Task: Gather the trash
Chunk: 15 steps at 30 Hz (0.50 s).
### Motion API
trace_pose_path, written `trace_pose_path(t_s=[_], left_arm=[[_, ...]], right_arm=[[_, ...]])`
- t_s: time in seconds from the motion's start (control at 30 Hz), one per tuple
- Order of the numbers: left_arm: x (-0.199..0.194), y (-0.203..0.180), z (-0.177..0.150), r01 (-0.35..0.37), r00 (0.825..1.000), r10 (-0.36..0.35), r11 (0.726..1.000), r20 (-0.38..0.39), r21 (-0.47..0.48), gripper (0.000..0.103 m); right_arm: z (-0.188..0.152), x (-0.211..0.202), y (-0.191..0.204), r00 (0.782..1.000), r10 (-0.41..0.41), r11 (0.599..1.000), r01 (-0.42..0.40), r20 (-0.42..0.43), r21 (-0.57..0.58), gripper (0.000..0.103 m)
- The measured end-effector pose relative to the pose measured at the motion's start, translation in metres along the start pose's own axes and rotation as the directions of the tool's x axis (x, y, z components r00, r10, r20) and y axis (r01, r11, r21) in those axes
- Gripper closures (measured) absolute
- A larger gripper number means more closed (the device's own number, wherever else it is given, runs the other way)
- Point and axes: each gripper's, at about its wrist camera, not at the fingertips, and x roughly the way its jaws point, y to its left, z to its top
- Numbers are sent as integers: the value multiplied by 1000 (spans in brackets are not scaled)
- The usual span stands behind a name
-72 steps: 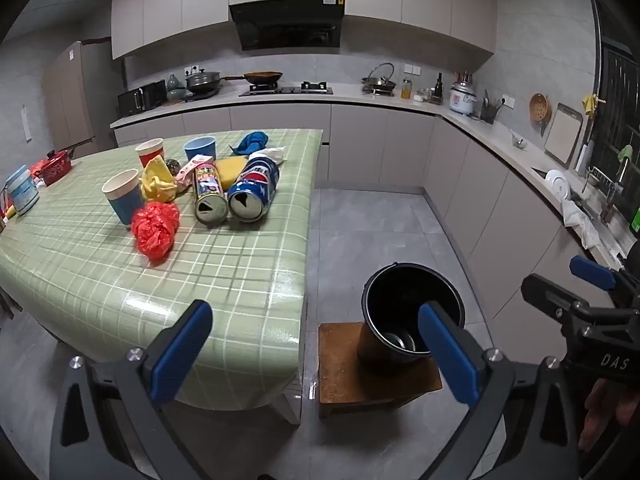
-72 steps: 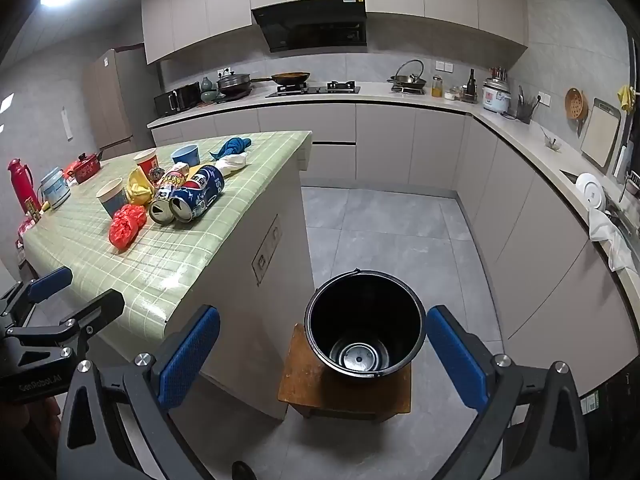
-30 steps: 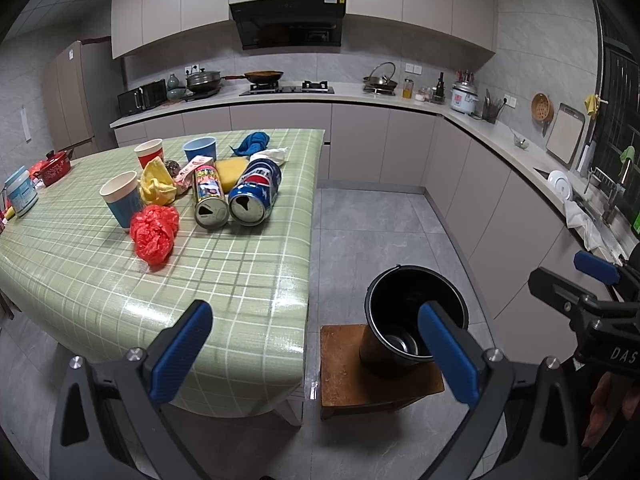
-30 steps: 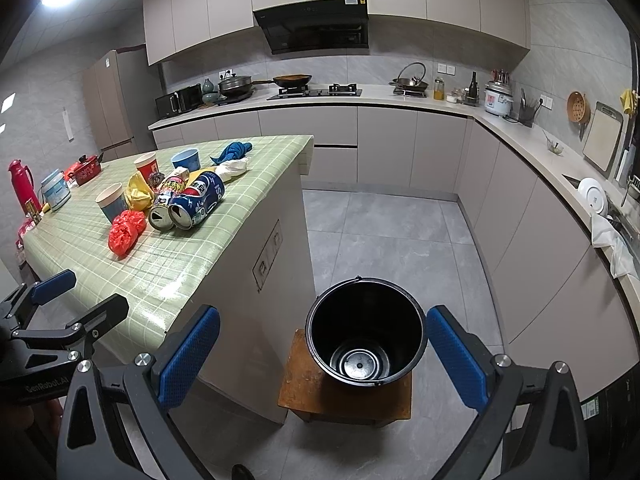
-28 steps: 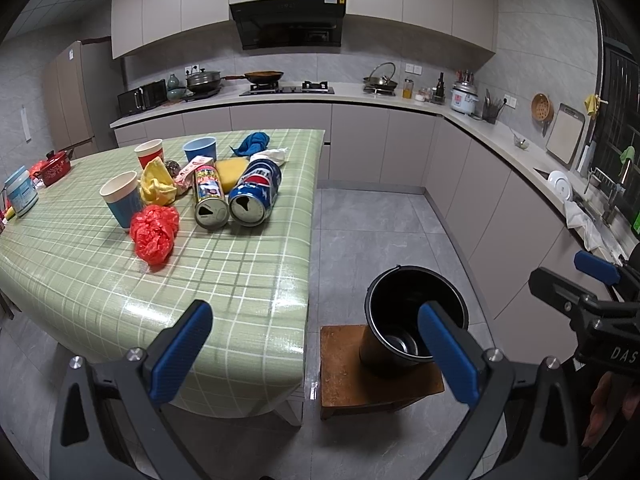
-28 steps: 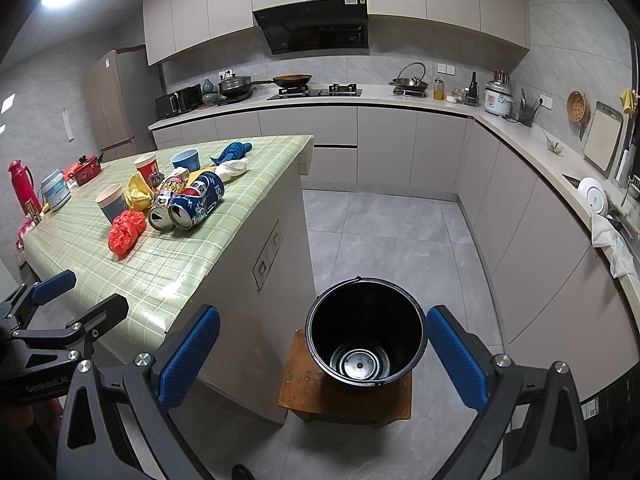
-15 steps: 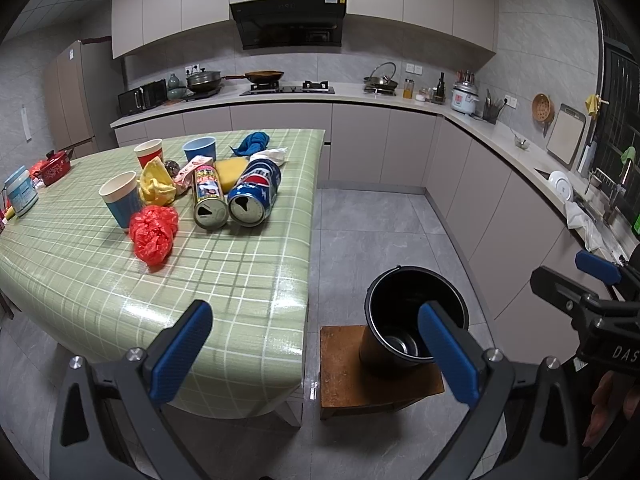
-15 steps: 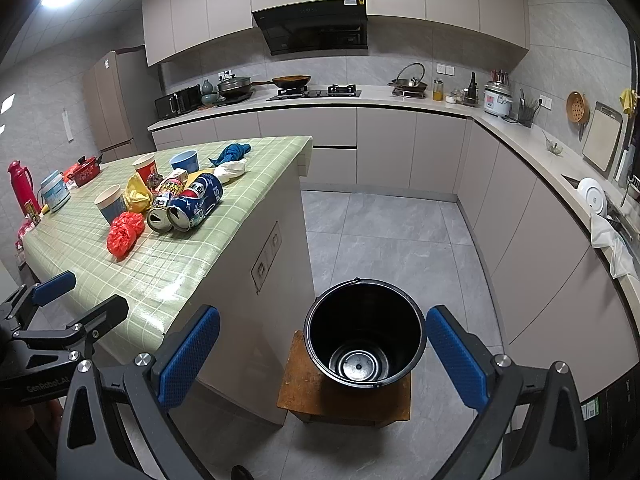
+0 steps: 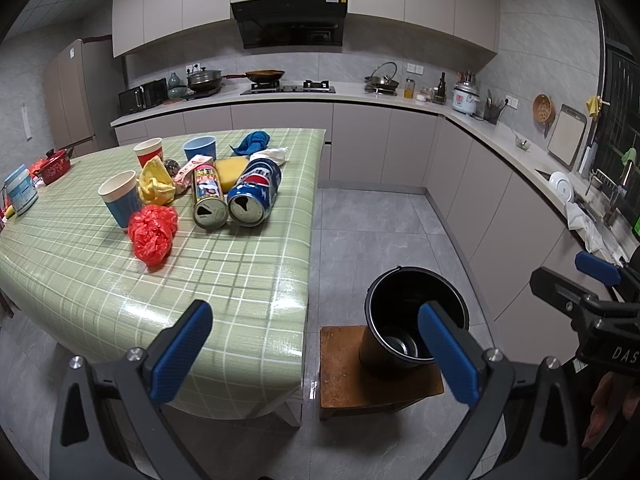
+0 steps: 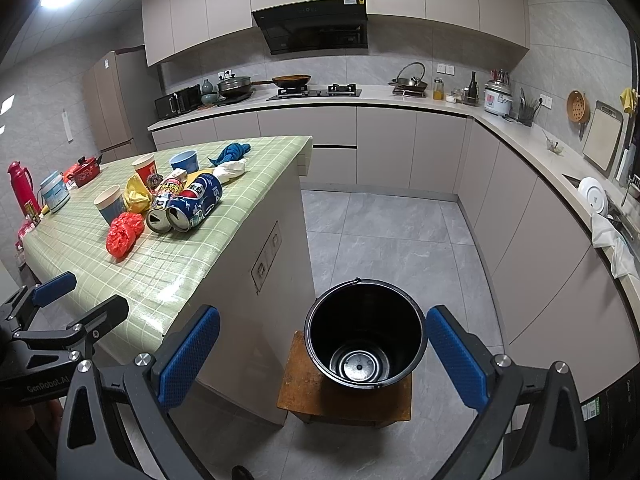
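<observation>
A green checked table (image 9: 224, 280) carries trash: a blue Pepsi can (image 9: 254, 193) and a second can (image 9: 208, 196) lying side by side, a crumpled red bag (image 9: 153, 233), a yellow wrapper (image 9: 155, 187) and paper cups (image 9: 120, 199). An empty black bucket (image 10: 363, 340) stands on a brown stool (image 10: 344, 400) beside the table. My left gripper (image 9: 316, 352) is open and empty, over the table's near corner. My right gripper (image 10: 322, 350) is open and empty, above the bucket.
A blue cloth (image 9: 254, 140), a yellow sponge (image 9: 232, 168) and a white wad (image 9: 274, 155) lie at the table's far end. A red pot (image 9: 54, 160) and a jar (image 9: 20, 194) stand at the left. Kitchen counters (image 9: 500, 148) run along the back and right, with grey floor between.
Both views have shifted only slightly. Both grippers stay open and empty, and nothing on the table has moved.
</observation>
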Motion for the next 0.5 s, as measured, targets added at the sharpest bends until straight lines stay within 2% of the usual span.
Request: trace_pose_path(t_s=[0.5], left_arm=[[-1,0,1,0,1000,0,1000,-2,-1,0]], right_arm=[[5,5,1,1000,6,1000,-6,-3,0,0]])
